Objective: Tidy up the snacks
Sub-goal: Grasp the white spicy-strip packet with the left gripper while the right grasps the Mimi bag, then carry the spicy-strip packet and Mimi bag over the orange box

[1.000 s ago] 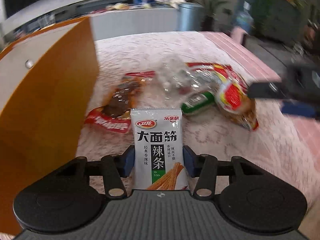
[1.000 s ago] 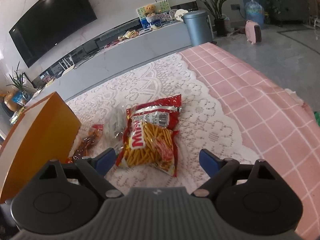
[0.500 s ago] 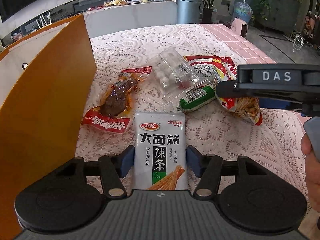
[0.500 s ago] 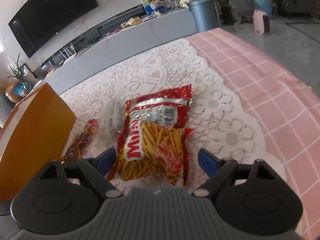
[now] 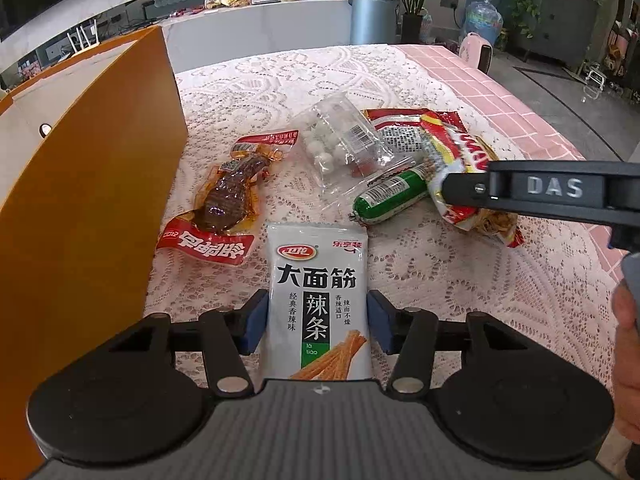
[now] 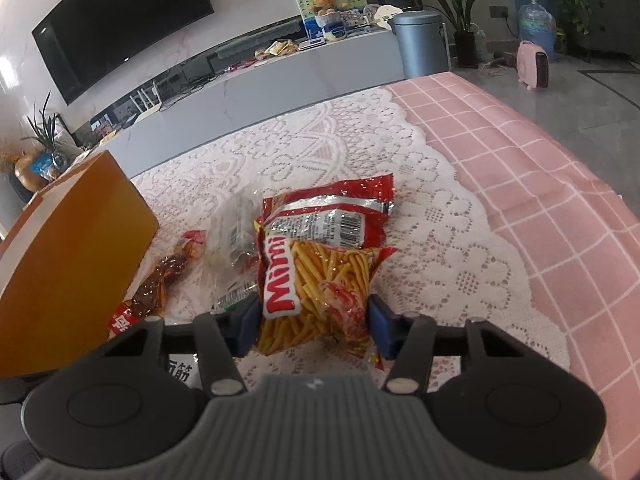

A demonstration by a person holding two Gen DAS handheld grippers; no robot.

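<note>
A white spicy-strip packet (image 5: 318,280) lies flat on the lace cloth between the fingers of my left gripper (image 5: 318,320). Its jaws are closing, and both blue pads meet the packet's side edges. In the right wrist view, my right gripper (image 6: 314,328) has its jaws closing on a red-and-yellow "Mimi" stick-snack bag (image 6: 320,276), which bunches up between the pads. The left wrist view shows that bag (image 5: 460,152) crumpled under the right gripper's black finger (image 5: 540,190).
An orange box (image 5: 88,200) stands along the left. A brown meat packet (image 5: 228,204), a clear bag of white balls (image 5: 340,148) and a green sausage (image 5: 390,194) lie mid-table. A second red bag (image 6: 332,208) lies behind the Mimi bag. A hand (image 5: 628,340) is at the right.
My right gripper moved forward and down over the Mimi bag, and its wide jaws narrowed onto it. The left jaws widened a little, then narrowed back onto the white packet.
</note>
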